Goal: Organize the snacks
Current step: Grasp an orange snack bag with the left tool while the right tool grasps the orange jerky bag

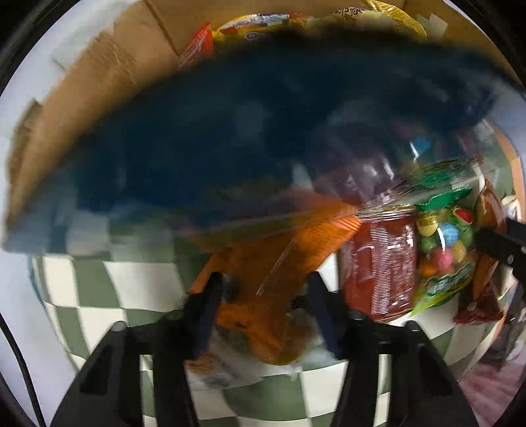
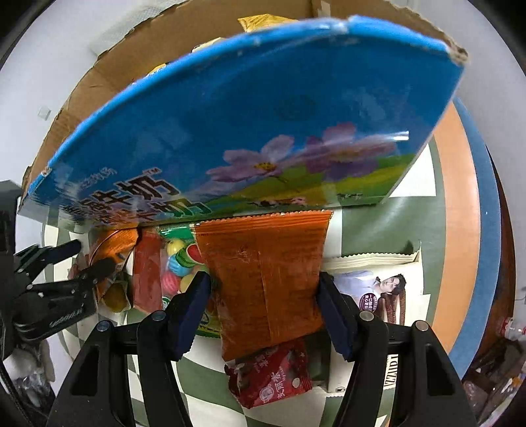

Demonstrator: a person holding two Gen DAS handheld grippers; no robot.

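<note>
Right wrist view is sharp: the right claw (image 2: pixel 264 295) has both dark blue pads pressed on the sides of a flat orange foil snack packet (image 2: pixel 263 279), clenched on it and holding it upright just in front of the blue printed cardboard box (image 2: pixel 250 131) with purple flowers on its side. The box wall rises right behind the packet's crimped top edge and blocks most of what lies inside; only a yellow wrapper (image 2: pixel 259 21) peeks over the rim.

Under the packet lies a small red snack pouch (image 2: pixel 273 377) on the green-and-white checkered cloth (image 2: pixel 378 223) covering the desk. To the right, a pale packet printed with a person's portrait (image 2: pixel 384 289) lies flat. To the left, a clear bag of coloured round candies (image 2: pixel 177 262) and a dark red foil packet (image 2: pixel 148 276) sit side by side.

Left wrist view is heavily blurred, with the box showing only as a dark smear across the middle. The left claw (image 1: pixel 263 305) has its pads on either side of a second orange foil packet (image 1: pixel 263 279), seemingly gripping it, though the blur leaves contact unclear. The right wrist view shows that left claw at far left, fingers around an orange wrapper near the box's lower corner. Only the left view looks into the box: a red and yellow wrapped snack (image 1: pixel 230 33) against the brown cardboard flap (image 1: pixel 98 92).
</note>
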